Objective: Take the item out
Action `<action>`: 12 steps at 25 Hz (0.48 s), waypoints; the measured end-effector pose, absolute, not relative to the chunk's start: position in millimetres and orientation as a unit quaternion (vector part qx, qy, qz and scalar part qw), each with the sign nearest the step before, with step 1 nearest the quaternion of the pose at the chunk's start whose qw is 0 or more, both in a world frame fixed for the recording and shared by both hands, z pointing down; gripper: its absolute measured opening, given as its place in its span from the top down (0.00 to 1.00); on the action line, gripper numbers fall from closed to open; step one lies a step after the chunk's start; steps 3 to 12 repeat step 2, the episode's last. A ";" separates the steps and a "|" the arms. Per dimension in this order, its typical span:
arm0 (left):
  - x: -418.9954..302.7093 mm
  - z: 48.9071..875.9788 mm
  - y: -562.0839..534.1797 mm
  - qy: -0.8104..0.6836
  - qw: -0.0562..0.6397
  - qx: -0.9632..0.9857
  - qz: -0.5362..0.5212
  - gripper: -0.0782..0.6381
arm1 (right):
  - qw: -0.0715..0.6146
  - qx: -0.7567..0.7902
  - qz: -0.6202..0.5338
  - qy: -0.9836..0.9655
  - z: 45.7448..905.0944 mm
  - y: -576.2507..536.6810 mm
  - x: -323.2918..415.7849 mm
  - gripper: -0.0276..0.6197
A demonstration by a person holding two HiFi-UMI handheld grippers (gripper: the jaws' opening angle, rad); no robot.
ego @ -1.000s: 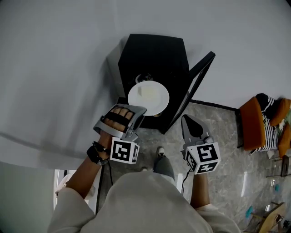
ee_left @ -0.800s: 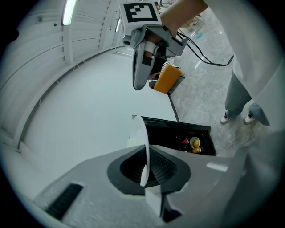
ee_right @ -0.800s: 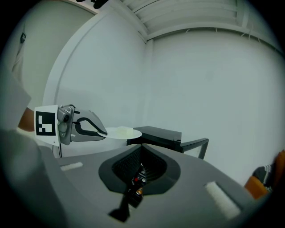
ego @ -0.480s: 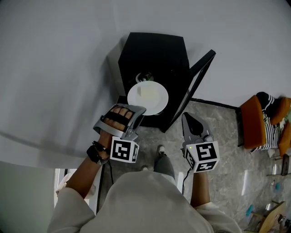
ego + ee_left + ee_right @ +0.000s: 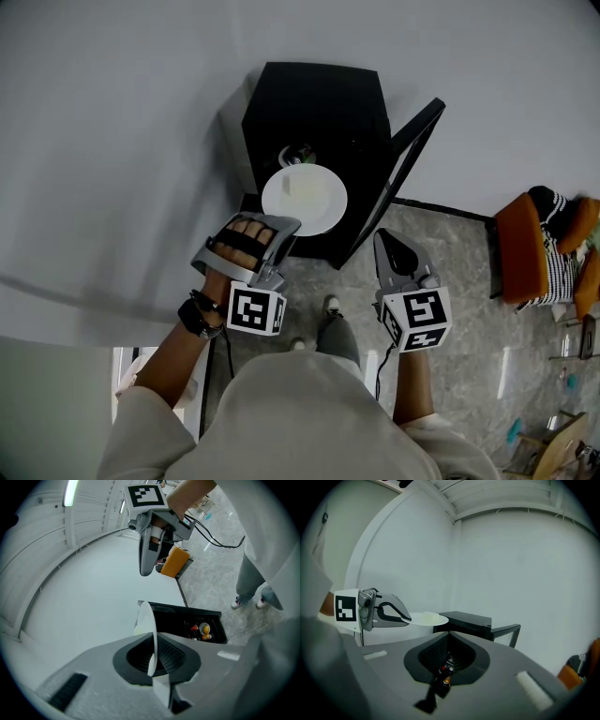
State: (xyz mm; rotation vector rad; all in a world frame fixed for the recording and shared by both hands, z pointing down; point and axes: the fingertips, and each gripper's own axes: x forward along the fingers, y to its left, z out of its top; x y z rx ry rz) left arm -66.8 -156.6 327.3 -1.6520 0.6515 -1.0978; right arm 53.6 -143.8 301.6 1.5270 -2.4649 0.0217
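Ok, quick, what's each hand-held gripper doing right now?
Left hand-held gripper: closed on the rim of the white plate.
Right hand-held gripper: closed, nothing between its jaws.

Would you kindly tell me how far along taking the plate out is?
Done: the door of the black box stands open, and the white plate looks clear of it. In hand: the left gripper is shut on the plate's rim. Left: presumably setting it down; the right gripper is shut and empty.
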 end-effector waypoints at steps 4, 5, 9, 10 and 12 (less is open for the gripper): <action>-66.8 328.4 -157.2 0.270 0.505 -0.683 -0.454 0.87 | 0.120 0.523 0.007 -0.844 302.4 -144.5 53.9 0.95; -66.8 328.4 -157.2 0.270 0.505 -0.683 -0.454 0.87 | 0.120 0.523 0.007 -0.844 302.4 -144.5 53.9 0.95; -66.8 328.4 -157.2 0.270 0.505 -0.683 -0.454 0.87 | 0.120 0.523 0.007 -0.844 302.4 -144.5 53.9 0.95; -66.8 328.4 -157.2 0.270 0.505 -0.683 -0.454 0.87 | 0.120 0.523 0.007 -0.844 302.4 -144.5 53.9 0.95; -66.8 328.4 -157.2 0.270 0.505 -0.683 -0.454 0.87 | 0.120 0.523 0.007 -0.844 302.4 -144.5 53.9 0.95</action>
